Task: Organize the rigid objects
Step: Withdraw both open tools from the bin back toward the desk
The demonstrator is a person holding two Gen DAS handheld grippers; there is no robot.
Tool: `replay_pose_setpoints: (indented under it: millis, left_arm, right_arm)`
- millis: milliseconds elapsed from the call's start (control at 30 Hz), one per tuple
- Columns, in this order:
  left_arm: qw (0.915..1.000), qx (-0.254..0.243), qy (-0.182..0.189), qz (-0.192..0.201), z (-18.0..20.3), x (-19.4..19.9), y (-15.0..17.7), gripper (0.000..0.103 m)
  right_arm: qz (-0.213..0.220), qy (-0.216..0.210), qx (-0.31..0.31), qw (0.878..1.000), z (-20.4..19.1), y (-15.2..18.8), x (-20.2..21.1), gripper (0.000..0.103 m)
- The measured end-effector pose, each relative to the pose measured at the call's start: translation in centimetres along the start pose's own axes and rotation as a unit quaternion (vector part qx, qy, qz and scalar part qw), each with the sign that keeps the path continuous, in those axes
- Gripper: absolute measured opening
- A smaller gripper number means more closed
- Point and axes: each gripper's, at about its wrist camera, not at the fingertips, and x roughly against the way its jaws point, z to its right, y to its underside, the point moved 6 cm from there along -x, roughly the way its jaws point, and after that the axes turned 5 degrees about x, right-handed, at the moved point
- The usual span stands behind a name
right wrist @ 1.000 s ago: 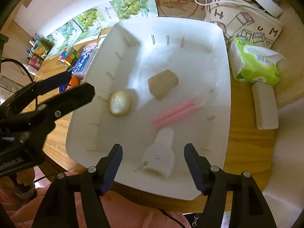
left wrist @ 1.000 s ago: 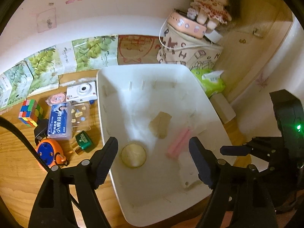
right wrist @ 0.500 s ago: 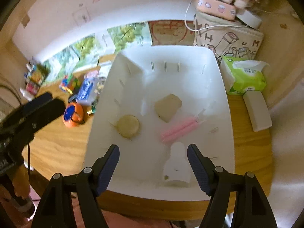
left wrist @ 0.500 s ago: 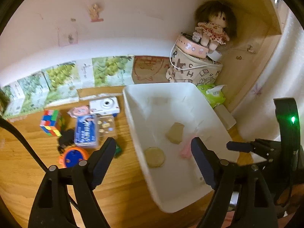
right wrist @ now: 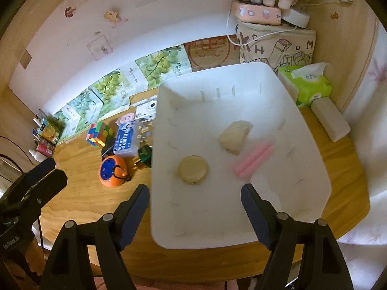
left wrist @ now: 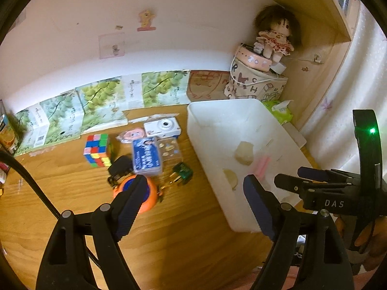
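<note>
A white bin [right wrist: 241, 241] stands on the wooden table and holds a round beige disc [right wrist: 193, 172], a beige lump [right wrist: 233, 136], pink pens [right wrist: 251, 160] and a blurred white piece [right wrist: 266, 188]. My right gripper [right wrist: 196, 200] hovers over the bin's near end, its jaws opening with nothing between them. My left gripper [left wrist: 193, 198] is open and empty above the table, just left of the bin [left wrist: 210, 145]. Loose objects lie beyond it: an orange tape measure [left wrist: 151, 194], a Rubik's cube [left wrist: 96, 149], a blue box [left wrist: 146, 157], a white camera [left wrist: 162, 126] and a green item [left wrist: 182, 171].
Grape-printed boxes [left wrist: 96, 106] line the back wall. A patterned bag [left wrist: 254, 87] with a doll [left wrist: 275, 36] on top fills the back right corner. A green tissue pack [right wrist: 312, 87] and a white block [right wrist: 330, 123] lie right of the bin. Bare wood [left wrist: 181, 241] lies near the front.
Both grippers have pulled up and back from the bin. The left one has shifted left, from over the bin to the table beside it. The right jaws have widened.
</note>
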Motion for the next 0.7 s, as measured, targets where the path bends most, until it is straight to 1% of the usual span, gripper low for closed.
replay_pose_setpoints:
  millis: [133, 367, 567, 700]
  left_arm:
    - [1.0000, -0.006, -0.001, -0.005, -1.9, 0.8, 0.5, 0.084]
    - [0.9995, -0.024, -0.009, -0.020, -4.9, 1.1, 1.0, 0.084]
    - [0.9984, -0.044, -0.014, -0.033, -6.9, 0.6, 1.3, 0.084]
    - [0.9976, -0.052, -0.008, -0.045, -7.9, -0.2, 1.6, 0.084]
  right_arm:
    - [0.018, -0.005, -0.017, 1.000, -1.7, 0.4, 0.1, 0.079]
    - [0.055, -0.012, -0.022, 0.998, -4.8, 0.7, 0.2, 0.079]
    - [0.098, -0.018, -0.002, 0.995, -7.9, 0.8, -0.1, 0.079]
    - [0.124, -0.015, 0.028, 0.992, -9.9, 0.8, -0.5, 0.079]
